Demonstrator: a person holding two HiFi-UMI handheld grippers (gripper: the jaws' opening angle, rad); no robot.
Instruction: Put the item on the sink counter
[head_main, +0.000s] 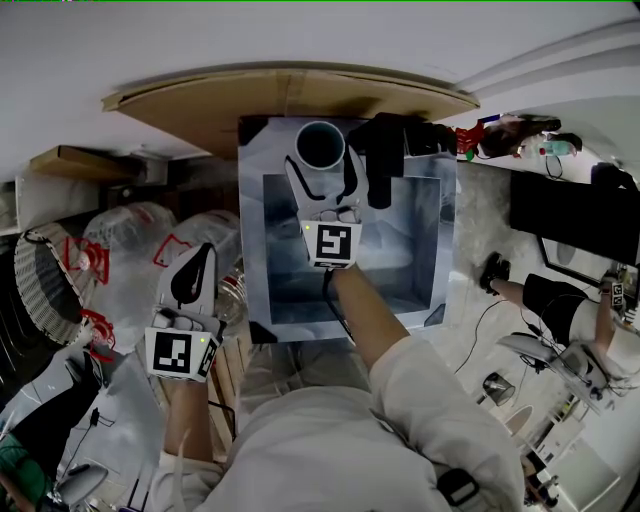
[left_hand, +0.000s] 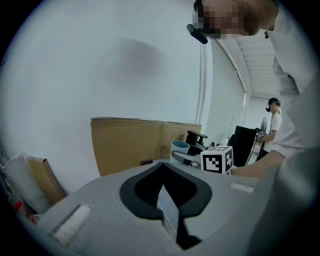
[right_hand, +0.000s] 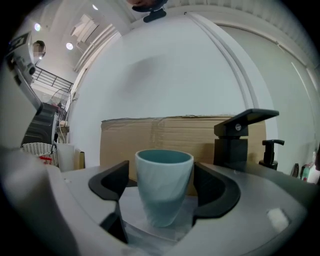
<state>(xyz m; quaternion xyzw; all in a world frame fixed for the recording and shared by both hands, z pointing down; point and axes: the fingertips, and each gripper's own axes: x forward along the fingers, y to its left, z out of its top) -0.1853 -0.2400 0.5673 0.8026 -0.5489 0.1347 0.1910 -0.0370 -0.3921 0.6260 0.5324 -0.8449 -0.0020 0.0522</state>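
Pale sleeve (head_main: 400, 420) fills the bottom of the head view. From it the person's right forearm reaches over the steel basin (head_main: 420, 270) to the right gripper (head_main: 322, 165), whose jaws stand wide on either side of a cup (head_main: 320, 143). That cup stands upright on the sink counter (head_main: 262, 140), on the strip behind the basin. It is just left of the black faucet (head_main: 381, 160) and in front of a cardboard sheet (head_main: 290, 95). Well apart from the sink, at the left, the left gripper (head_main: 198, 262) hangs with its jaws drawn to a point, near a wicker basket (head_main: 35, 290). The left gripper view shows those same jaws closed together with nothing between them. Past them lie the cardboard, the blue-green cup beside the faucet, and the right gripper's marker cube (left_hand: 217, 159). A second person (left_hand: 273, 120) stands far off at the right. In the right gripper view the cup (right_hand: 164, 190) sits between the two dark pads, its mouth up and its base on the steel. There is a clear gap at the left pad and only a slim one at the right, so neither pad presses on it. The faucet rises just to its right, with a pump bottle (right_hand: 270, 150) farther right and the cardboard behind.
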